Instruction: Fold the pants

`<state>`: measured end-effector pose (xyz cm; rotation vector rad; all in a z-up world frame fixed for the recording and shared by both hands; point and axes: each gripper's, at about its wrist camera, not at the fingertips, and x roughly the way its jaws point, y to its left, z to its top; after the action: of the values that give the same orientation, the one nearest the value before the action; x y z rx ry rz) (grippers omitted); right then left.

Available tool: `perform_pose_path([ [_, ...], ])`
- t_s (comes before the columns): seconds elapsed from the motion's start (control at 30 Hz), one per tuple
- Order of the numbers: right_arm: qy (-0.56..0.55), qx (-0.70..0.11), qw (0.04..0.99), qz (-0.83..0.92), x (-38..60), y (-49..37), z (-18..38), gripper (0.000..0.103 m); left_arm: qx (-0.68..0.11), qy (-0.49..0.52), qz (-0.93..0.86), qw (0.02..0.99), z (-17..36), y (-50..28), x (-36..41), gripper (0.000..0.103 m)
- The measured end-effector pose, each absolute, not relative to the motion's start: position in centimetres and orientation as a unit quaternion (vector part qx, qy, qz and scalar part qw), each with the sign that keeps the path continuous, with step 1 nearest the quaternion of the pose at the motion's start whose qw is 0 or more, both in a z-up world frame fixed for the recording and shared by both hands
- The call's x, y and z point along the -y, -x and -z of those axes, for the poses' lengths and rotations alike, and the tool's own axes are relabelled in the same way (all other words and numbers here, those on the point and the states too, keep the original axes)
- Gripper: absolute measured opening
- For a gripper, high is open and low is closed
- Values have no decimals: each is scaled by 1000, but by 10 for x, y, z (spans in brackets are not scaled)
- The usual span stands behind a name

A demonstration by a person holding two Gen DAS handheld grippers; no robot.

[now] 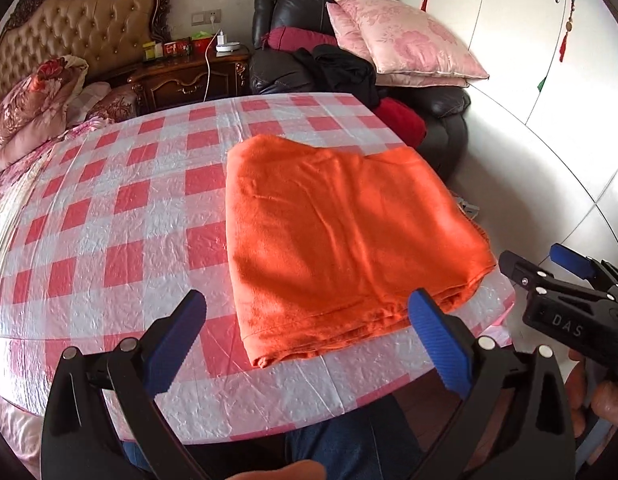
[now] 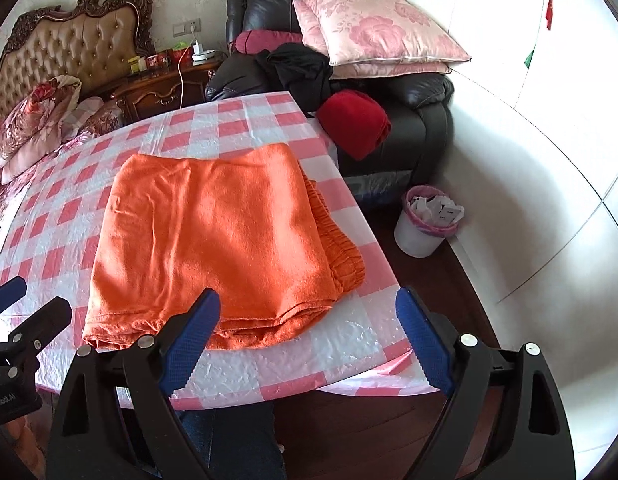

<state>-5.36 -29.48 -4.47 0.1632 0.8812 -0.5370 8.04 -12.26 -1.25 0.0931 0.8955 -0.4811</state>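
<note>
Both wrist cameras look forward from just off the near edge of the red-and-white checked table (image 1: 109,208) (image 2: 349,332), close and slightly downward. They share the folded orange fleece pants (image 1: 341,232) (image 2: 213,232); the right view sits nearer the table's right corner.

A tufted headboard (image 1: 81,24), carved nightstand (image 1: 185,76), black leather armchair (image 2: 409,108) with pink pillows (image 2: 381,28), white wardrobe doors (image 1: 549,60).

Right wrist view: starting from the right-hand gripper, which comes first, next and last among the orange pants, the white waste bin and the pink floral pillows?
1. Orange pants, folded on the table just ahead of the right gripper.
2. White waste bin, on the floor, right of the table.
3. Pink floral pillows, stacked on the black armchair at the back.
</note>
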Motion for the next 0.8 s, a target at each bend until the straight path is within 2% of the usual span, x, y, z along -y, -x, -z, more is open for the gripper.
perform_pose_path([
  [0.8, -86, -421, 867, 252, 298, 55, 44, 85, -430, -48, 236, 870, 11, -76, 129, 101],
])
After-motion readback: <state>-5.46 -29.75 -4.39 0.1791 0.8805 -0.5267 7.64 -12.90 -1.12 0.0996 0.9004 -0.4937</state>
